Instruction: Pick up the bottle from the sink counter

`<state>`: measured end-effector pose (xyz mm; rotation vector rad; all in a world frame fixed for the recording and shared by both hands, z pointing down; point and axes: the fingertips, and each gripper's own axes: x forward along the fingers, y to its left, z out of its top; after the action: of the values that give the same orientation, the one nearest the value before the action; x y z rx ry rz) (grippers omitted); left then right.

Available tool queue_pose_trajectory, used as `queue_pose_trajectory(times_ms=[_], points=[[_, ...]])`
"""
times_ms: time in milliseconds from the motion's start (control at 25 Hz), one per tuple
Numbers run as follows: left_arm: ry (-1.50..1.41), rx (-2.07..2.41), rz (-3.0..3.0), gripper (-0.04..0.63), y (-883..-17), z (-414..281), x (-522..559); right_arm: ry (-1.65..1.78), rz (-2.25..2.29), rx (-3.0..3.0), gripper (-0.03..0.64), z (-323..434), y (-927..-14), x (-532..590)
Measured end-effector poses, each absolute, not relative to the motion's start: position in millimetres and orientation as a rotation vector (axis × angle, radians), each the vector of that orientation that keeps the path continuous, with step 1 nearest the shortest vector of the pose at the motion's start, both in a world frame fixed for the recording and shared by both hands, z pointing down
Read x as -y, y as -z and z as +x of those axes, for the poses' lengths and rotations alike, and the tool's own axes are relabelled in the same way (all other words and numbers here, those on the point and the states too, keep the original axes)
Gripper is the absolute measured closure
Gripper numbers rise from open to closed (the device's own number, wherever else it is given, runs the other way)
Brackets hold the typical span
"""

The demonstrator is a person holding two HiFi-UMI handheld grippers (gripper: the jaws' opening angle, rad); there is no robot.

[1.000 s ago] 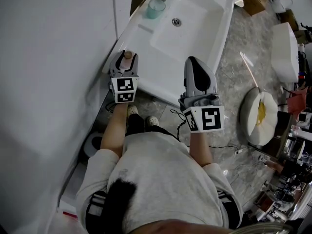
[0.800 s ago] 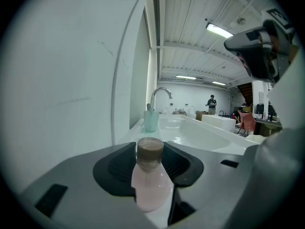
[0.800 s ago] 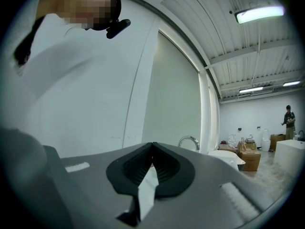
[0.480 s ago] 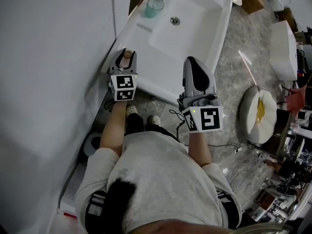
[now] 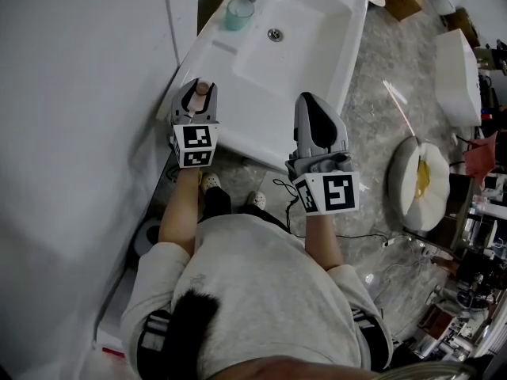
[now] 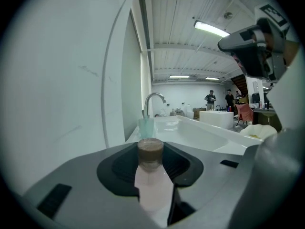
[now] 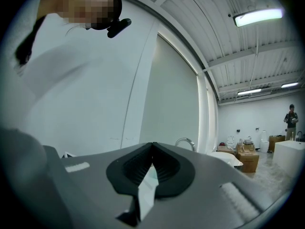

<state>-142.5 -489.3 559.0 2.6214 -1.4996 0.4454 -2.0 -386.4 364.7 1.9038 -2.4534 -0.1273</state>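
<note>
The bottle (image 6: 152, 187) is pale pink with a brown cap (image 5: 203, 89) and stands upright between the jaws of my left gripper (image 6: 151, 150). Both dark pads press on its sides, so that gripper (image 5: 196, 104) is shut on it at the near left corner of the white sink counter (image 5: 224, 63). Whether the bottle's base rests on the counter is hidden. My right gripper (image 5: 312, 101) hangs over the sink's near right edge, apart from the bottle. Its jaws (image 7: 152, 145) meet at the tips with nothing between them.
A teal cup (image 5: 238, 13) and a chrome faucet (image 6: 153, 99) stand at the far left of the basin (image 5: 295, 30). A white wall runs close along the left. On the marble floor to the right lie a round white object (image 5: 420, 184) and cables.
The left gripper's jaws have narrowed onto the bottle's sides. The head view has shifted slightly; both grippers keep about the same place relative to the sink.
</note>
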Motion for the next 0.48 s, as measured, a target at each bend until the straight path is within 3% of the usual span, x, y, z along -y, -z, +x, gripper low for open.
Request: queue_pose_trajectory(times_ms=[480], points=[[-0.296, 1.462, 2.706, 0.453, -473.5, -121.4, 463.9, 0.144, 1.888, 2.513, 0.606, 20.2, -349.7, 373.2]])
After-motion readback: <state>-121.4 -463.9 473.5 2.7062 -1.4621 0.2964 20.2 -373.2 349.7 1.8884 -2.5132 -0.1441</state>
